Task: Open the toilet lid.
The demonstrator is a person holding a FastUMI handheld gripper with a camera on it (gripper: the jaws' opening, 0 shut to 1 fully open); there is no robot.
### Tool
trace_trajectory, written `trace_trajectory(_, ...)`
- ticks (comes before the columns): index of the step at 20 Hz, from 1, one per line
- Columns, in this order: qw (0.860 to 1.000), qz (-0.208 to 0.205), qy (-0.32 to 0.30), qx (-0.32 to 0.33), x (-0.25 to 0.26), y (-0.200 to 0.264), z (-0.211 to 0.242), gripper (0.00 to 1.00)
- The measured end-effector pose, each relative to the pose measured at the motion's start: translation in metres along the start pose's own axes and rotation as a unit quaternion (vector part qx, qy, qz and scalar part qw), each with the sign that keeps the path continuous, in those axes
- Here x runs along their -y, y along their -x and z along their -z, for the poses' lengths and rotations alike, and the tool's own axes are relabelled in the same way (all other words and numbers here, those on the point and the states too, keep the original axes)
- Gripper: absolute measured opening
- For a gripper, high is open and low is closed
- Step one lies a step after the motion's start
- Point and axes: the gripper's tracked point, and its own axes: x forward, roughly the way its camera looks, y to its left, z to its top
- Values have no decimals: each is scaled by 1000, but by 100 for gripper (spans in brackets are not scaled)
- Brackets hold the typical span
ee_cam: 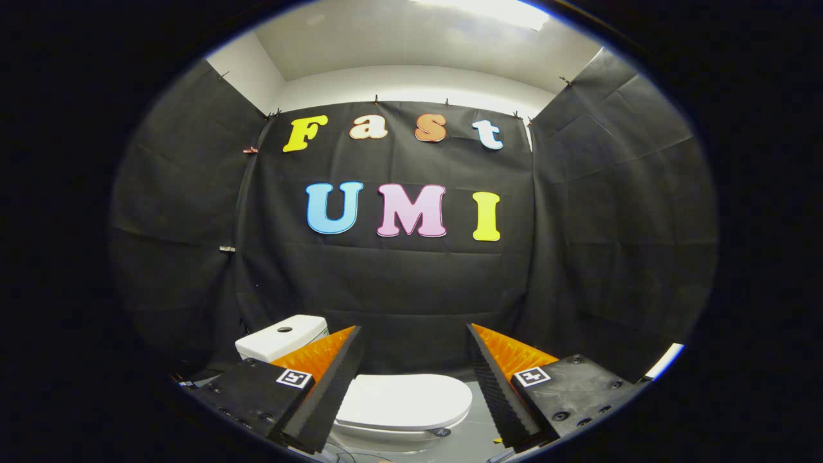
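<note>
I am holding the hand-held gripper (415, 379) with fingers apart, gripping nothing. The closed lid (404, 401) is lying between and beyond them, tank (281, 336) behind.

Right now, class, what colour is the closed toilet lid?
White. The toilet lid shows best in the gripper view, between the open fingers.

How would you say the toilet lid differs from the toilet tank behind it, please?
The toilet lid is a flat, rounded slab lying closed and level; the toilet tank is a boxy block that stands taller. The lid's top is plain, while the tank has a dark round button on top. The lid lies between and just beyond the open gripper fingers; the tank sits further back, partly hidden behind the left finger. Both are white and glossy.
</note>
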Motion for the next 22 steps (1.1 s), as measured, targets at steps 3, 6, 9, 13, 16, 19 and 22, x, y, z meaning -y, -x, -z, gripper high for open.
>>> trace_trajectory(3,1000,0,-4,-1,1,1,-1,98)
trace_trajectory(6,1000,0,-8,0,2,1,-2,98)
trace_trajectory(9,1000,-2,-7,1,2,2,-2,98)
trace_trajectory(13,1000,4,-14,-3,7,0,1,98)
trace_trajectory(16,1000,13,-24,-16,16,-6,11,98)
trace_trajectory(19,998,19,-43,-38,29,-15,29,98)
trace_trajectory(22,995,22,-72,-65,46,-26,55,98)
